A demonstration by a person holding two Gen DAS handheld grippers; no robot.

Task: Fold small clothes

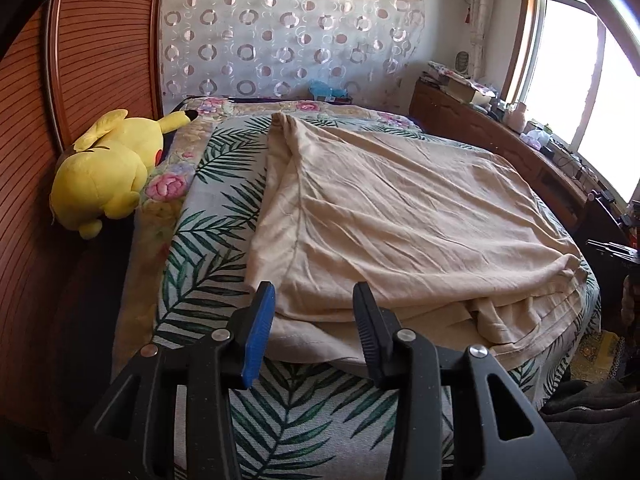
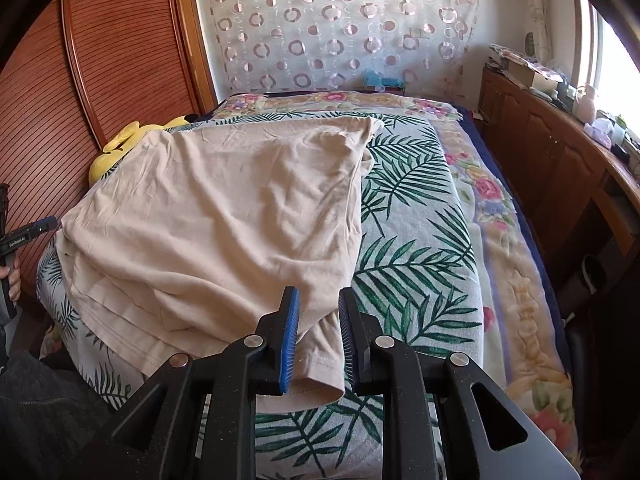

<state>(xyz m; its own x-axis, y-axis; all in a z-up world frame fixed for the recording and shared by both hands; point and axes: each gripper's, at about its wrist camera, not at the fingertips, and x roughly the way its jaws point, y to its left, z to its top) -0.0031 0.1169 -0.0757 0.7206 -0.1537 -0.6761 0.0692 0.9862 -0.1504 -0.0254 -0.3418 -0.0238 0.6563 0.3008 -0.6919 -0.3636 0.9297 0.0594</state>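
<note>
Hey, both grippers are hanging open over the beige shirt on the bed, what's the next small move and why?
Probably lower the right gripper and close it on the beige shirt's near hem corner. Its open jaws already straddle that corner, and the left gripper is open at the opposite near edge, holding nothing.

We cannot see how many layers the beige garment (image 2: 224, 216) has; its stacked hems bunch at the near edge, and whatever lies under the top layer is covered. Its near corner hangs between the right gripper (image 2: 318, 300) fingers, and we cannot tell whether they touch it. The yellow plush toy (image 2: 120, 144) is mostly hidden behind the garment in the right wrist view. Only a tip of the left gripper (image 2: 40, 226) and part of a hand (image 2: 14, 276) show there, cut off by the left edge. The clutter on the wooden cabinet (image 1: 472, 120) is too small to name, and the window (image 1: 580, 80) is washed out white. A small blue object (image 1: 326, 90) at the bed's far end is too blurred to name.
</note>
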